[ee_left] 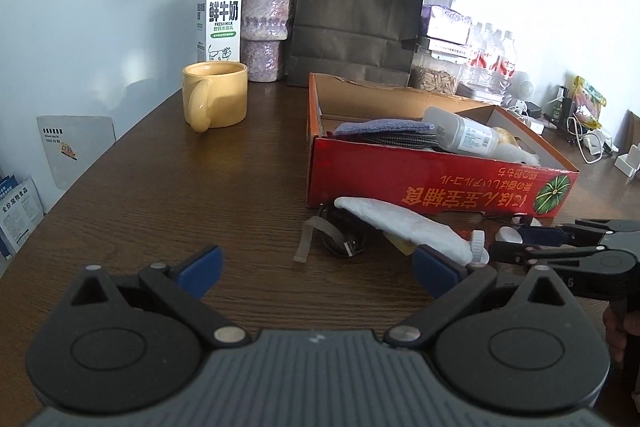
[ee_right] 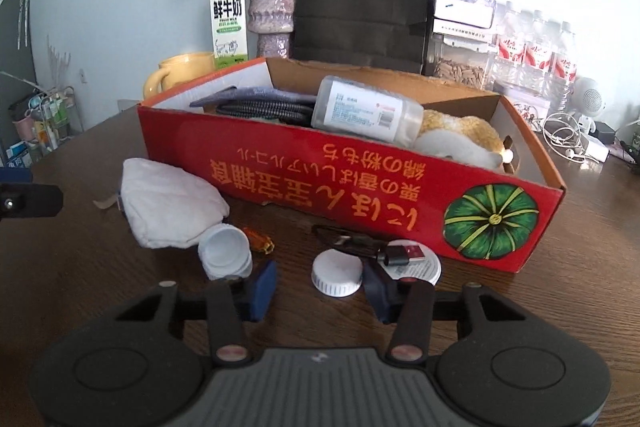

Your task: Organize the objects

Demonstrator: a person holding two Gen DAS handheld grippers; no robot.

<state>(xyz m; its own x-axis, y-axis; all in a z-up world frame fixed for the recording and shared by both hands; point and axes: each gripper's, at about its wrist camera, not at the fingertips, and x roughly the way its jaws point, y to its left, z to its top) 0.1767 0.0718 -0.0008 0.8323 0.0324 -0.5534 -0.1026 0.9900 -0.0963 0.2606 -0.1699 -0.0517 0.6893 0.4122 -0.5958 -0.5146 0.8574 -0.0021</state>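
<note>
The left gripper [ee_left: 316, 269] hovers low over the dark brown wooden table [ee_left: 160, 195], its blue-padded fingers [ee_left: 200, 269] spread wide and holding nothing. The right gripper [ee_right: 318, 289] is likewise low over the table, fingers [ee_right: 262, 289] parted about halfway and empty. A round white screw cap [ee_right: 337, 273] lies flat on the table between and just ahead of the right fingertips.

Just beside the left of that cap stands a small white plastic bottle neck [ee_right: 226, 257], open end facing the right wrist camera. A crumpled white cloth pouch [ee_right: 170, 211] touches it from behind. An orange wrapped item [ee_right: 259, 242] lies next to the bottle neck. To the right of the cap, a black cable with a USB plug [ee_right: 360, 243] rests partly on a flat white disc [ee_right: 420, 267].

Behind these stands an open red cardboard box printed with a green pumpkin [ee_right: 360, 187]. It contains folded blue-grey cloth [ee_right: 256, 95], a clear plastic bottle with a white label [ee_right: 366, 113] lying on its side, and a yellow-and-white plush toy [ee_right: 460, 139] at the right end.

Farther back on the table, near the wall, are a yellow ceramic mug [ee_left: 214, 99], a white milk carton [ee_left: 219, 21], a mottled pink vase with dried roses [ee_left: 264, 23] and a black paper carrier bag [ee_left: 360, 11].
</note>
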